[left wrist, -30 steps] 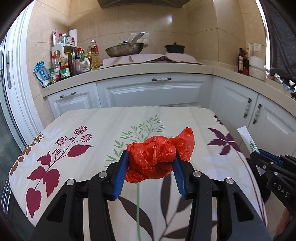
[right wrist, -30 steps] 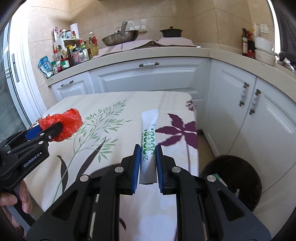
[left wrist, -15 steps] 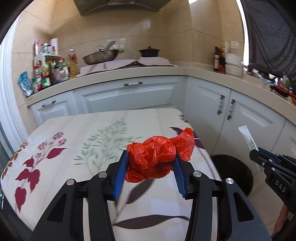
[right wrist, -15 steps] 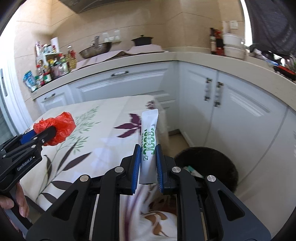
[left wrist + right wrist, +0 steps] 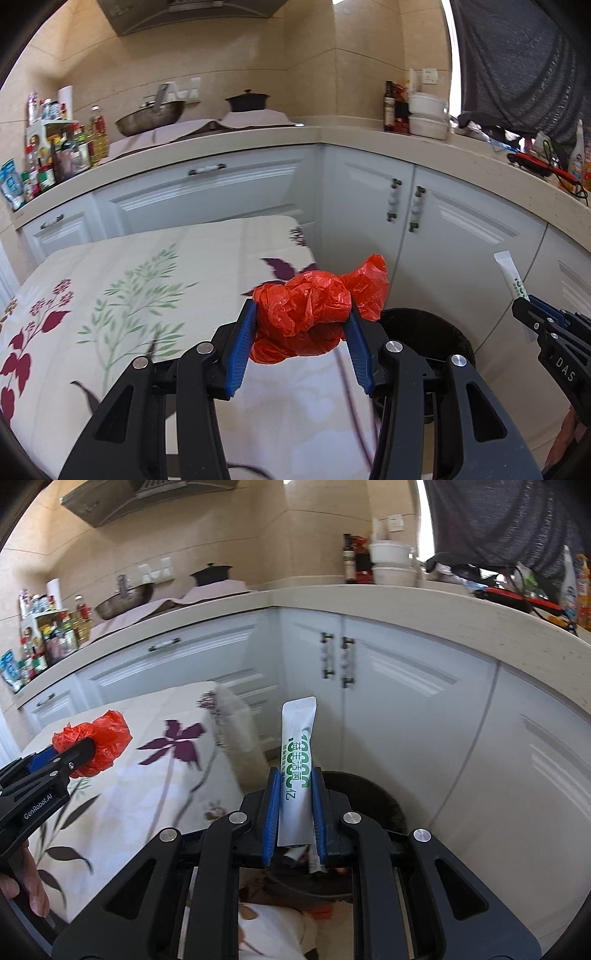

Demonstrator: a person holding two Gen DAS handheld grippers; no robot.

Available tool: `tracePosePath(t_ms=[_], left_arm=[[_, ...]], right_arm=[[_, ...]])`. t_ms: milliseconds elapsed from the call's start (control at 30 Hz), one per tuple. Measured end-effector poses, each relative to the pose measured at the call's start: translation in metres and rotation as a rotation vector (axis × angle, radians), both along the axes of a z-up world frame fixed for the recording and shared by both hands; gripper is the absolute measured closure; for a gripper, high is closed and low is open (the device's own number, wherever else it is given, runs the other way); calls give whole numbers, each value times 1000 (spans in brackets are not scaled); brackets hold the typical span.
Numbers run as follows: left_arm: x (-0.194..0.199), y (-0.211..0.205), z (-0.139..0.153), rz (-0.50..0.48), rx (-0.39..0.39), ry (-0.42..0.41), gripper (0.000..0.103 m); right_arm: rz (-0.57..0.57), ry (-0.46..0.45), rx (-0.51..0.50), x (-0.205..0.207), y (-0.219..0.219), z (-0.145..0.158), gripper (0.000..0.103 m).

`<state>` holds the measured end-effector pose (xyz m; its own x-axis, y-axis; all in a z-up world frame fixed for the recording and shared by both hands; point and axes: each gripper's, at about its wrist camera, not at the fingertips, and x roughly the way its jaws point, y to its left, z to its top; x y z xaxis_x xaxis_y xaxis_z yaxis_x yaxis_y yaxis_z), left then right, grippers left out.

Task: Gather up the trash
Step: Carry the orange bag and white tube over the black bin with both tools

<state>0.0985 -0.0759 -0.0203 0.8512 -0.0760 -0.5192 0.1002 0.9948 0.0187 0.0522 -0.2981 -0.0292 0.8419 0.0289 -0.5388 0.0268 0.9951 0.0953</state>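
Observation:
My left gripper (image 5: 301, 321) is shut on a crumpled red plastic bag (image 5: 317, 310) and holds it in the air over the table's right edge, next to a black trash bin (image 5: 424, 332) on the floor. My right gripper (image 5: 295, 797) is shut on a white sachet with green print (image 5: 297, 768), upright above the bin (image 5: 369, 797), which holds some trash. The right gripper with its sachet (image 5: 511, 275) shows at the right of the left wrist view; the left gripper with the red bag (image 5: 96, 744) shows at the left of the right wrist view.
A table with a floral cloth (image 5: 129, 295) lies to the left of the bin. White corner cabinets (image 5: 388, 701) stand close behind the bin under a beige counter (image 5: 406, 147) with pots, bottles and bowls.
Both grippers have swung right, off the table and towards the bin, each keeping its load. The bin has come into view under the right gripper.

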Motion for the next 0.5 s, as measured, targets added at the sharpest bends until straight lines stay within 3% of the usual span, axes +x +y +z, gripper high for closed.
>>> tracePosePath(t_ms=[500], left_arm=[[30,-66,-18,-69,10,28,56]], right_arm=[[-53,16,14,19,-43,-17,87]])
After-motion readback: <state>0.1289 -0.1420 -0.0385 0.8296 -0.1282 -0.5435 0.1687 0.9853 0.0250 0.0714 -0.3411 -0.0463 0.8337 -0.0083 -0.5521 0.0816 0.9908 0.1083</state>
